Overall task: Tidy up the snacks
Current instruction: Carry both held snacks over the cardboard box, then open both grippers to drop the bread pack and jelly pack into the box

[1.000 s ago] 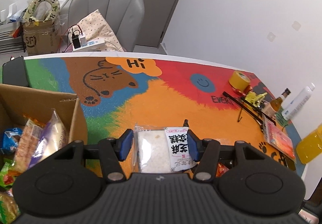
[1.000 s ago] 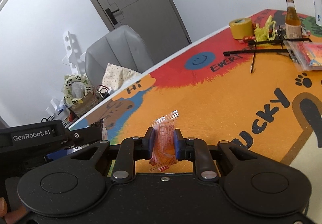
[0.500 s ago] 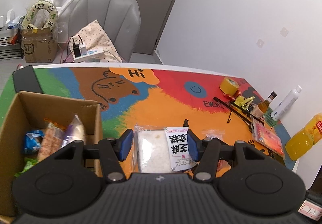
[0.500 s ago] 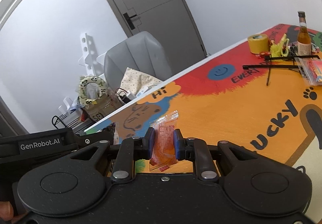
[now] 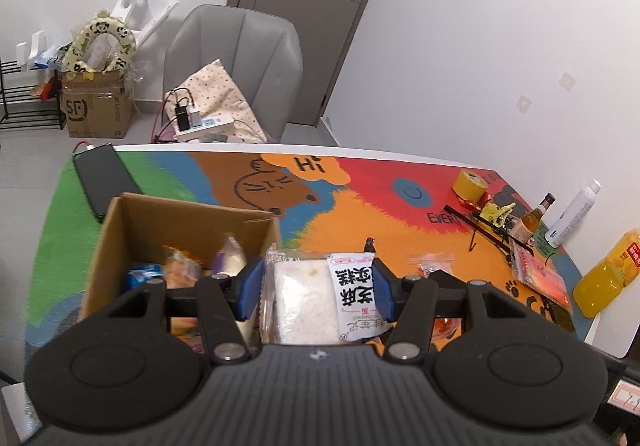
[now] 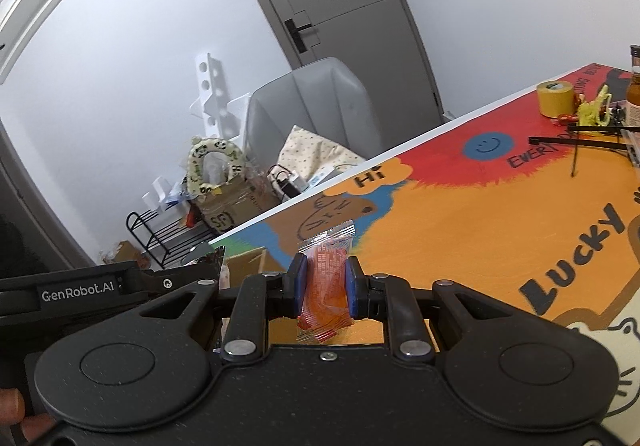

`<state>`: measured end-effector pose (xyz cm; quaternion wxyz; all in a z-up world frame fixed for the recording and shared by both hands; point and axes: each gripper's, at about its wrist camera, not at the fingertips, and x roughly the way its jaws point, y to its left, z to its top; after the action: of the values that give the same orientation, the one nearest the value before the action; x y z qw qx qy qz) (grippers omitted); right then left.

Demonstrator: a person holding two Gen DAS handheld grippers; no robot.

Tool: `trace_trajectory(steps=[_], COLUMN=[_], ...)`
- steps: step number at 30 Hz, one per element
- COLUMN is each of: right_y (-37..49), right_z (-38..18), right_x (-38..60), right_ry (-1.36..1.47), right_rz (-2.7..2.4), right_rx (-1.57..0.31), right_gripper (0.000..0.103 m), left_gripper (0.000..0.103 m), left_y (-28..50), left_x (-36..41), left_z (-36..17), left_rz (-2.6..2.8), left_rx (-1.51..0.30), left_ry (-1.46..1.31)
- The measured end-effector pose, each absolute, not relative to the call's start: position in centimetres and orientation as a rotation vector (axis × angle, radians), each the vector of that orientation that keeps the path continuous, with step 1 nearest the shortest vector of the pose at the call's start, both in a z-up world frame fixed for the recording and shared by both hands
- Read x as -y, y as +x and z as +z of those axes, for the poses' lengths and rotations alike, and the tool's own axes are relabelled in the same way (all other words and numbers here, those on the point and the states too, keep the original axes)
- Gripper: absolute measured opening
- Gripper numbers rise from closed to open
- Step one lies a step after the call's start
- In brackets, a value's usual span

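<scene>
Left wrist: tool (image 5: 316, 292) tilted downward, snack-laden.

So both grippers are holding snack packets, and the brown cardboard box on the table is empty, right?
Not quite: the brown cardboard box already holds several snack packets, as the left wrist view shows. The left gripper and right gripper do each hold a packet.

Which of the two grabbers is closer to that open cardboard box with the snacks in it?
Left. The left gripper, holding a white rice snack packet, hangs just beside the cardboard box. The right gripper, clamping an orange snack packet, sits farther out past the left one.
</scene>
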<state>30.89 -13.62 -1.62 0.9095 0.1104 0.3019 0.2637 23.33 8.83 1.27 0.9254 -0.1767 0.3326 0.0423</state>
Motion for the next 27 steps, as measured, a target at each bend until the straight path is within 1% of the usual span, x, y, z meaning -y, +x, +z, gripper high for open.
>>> trace_trajectory(steps=[12, 20, 24, 27], right_y=[28.5, 27.2, 26.7, 26.4], right_z=[-0.9, -1.5, -1.7, -1.8], right_x=[10.0, 7.7, 6.6, 6.0], right_ry=[0.172, 0.154, 0.141, 0.131], right_rz=[0.616, 0.656, 0.665, 0.674], right_rx=[-0.636, -0.661, -0.67, -0.676], right_gripper=[0.019, 0.019, 0.019, 0.019], left_gripper=[0.055, 0.056, 0.061, 0.062], left_y=[20.4, 19.0, 18.4, 17.6], left_x=[-13.2, -15.1, -15.9, -16.2], left_z=[0.2, -1.1, -1.6, -1.4], left_rz=[0.126, 0.142, 0.141, 0.147], left_rx=[-0.704, -0.753, -0.778, -0.758], left_ry=[-0.362, -0.357, -0.352, -0.342])
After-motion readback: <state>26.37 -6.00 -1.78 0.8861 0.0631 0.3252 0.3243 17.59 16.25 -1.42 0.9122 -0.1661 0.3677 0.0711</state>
